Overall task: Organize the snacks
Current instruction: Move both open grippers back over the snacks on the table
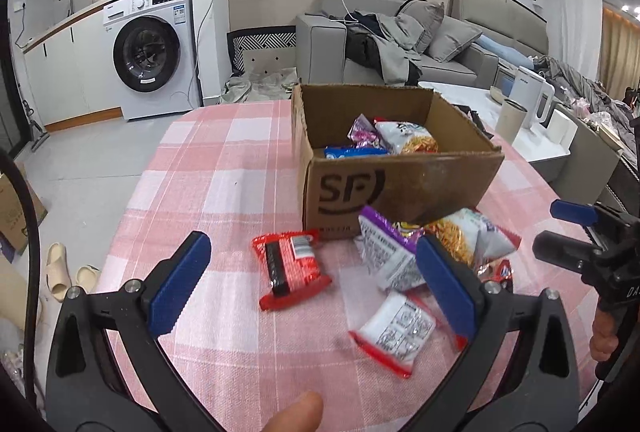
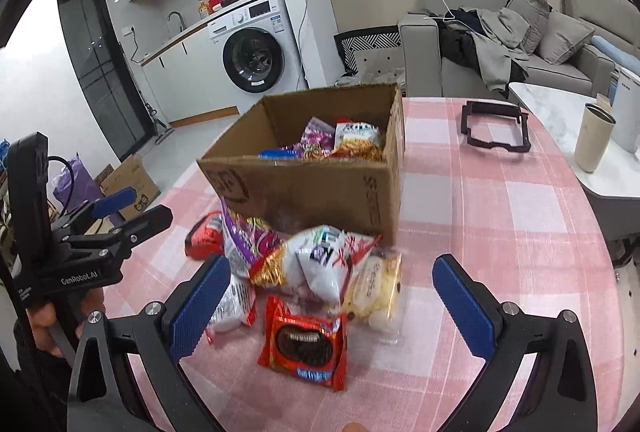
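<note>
An open cardboard box (image 1: 348, 187) (image 2: 304, 187) stands on the pink checked table and holds several snack packs (image 1: 384, 139) (image 2: 340, 141). In front of it lie loose packs: a red cookie pack (image 1: 290, 268), a purple pack (image 1: 386, 252) (image 2: 248, 244), a white noodle pack (image 1: 468, 236) (image 2: 320, 264), a red-edged white pack (image 1: 394, 332), a red Oreo pack (image 2: 306, 344) and a clear pack of pale cakes (image 2: 374, 288). My left gripper (image 1: 316, 288) (image 2: 132, 207) is open and empty above the loose packs. My right gripper (image 2: 332, 304) (image 1: 560, 228) is open and empty over the pile.
A black plastic frame (image 2: 496, 127) lies on the table right of the box. A beige tumbler (image 2: 592, 137) and a white kettle (image 1: 536, 99) stand on a white side table. A washing machine (image 1: 154, 49) and a grey sofa (image 1: 400, 39) are behind.
</note>
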### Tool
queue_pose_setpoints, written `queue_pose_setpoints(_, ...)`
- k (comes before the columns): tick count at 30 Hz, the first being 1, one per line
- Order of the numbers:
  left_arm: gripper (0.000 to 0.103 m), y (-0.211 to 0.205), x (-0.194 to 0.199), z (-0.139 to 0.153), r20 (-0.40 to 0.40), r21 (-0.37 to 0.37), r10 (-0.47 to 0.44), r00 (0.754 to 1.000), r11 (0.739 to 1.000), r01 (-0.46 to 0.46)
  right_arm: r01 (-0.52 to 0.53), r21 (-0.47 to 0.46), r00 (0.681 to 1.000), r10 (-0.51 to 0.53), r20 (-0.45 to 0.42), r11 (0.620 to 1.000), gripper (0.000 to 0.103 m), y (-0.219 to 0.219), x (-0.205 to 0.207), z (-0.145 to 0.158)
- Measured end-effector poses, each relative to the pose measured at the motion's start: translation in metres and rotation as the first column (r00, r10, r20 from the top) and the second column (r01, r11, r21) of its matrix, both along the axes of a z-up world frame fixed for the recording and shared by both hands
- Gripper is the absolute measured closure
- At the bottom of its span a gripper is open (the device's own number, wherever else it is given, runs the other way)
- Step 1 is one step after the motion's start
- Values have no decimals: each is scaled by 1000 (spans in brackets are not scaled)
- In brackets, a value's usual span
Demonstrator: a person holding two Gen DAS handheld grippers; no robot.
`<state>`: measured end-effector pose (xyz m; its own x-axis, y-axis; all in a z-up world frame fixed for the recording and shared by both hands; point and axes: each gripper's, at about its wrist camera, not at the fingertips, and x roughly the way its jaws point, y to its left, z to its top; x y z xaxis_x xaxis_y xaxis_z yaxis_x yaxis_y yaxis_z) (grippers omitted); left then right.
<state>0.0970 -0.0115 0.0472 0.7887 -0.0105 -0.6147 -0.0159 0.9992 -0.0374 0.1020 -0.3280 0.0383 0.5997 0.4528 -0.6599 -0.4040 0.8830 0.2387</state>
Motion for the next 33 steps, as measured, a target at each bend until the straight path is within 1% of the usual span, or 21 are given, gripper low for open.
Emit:
queue_pose_setpoints(6, 1, -6, -11, -11, -10, 0, -34, 999, 999, 34, 5, 18, 997, -4, -77, 1000, 0, -6, -6, -21)
queue_pose_setpoints(9, 1, -9, -14, -17, -23, -2, -42, 999, 999, 42, 9, 16, 995, -8, -96, 1000, 0, -5, -10, -28)
queue_pose_setpoints(11, 1, -10, -15, -21, -36, -12, -50, 998, 999, 49, 5, 0, 995, -5, -95, 1000, 0, -3, -14, -31)
queue_pose_setpoints(15, 1, -14, -15, -27, -46, -9, -58, 997, 998, 58, -2, -23, 995, 0, -99, 1000, 1, 3, -19, -38)
queue_pose_setpoints(28, 1, -32, -2, -57, -127, 23, -122, 984, 992, 125, -47, -42, 990, 41, -138, 998, 2, 19, -19, -59)
queue_pose_setpoints(30, 4, -33, -1, -60, -138, 21, -141, 980, 989, 145, -55, -50, 989, 47, -142, 997, 6, 22, -18, -61)
queue_pose_setpoints(33, 7, -36, 2, -64, -155, 23, -160, 975, 986, 165, -64, -57, 987, 55, -150, 996, 7, 26, -18, -64)
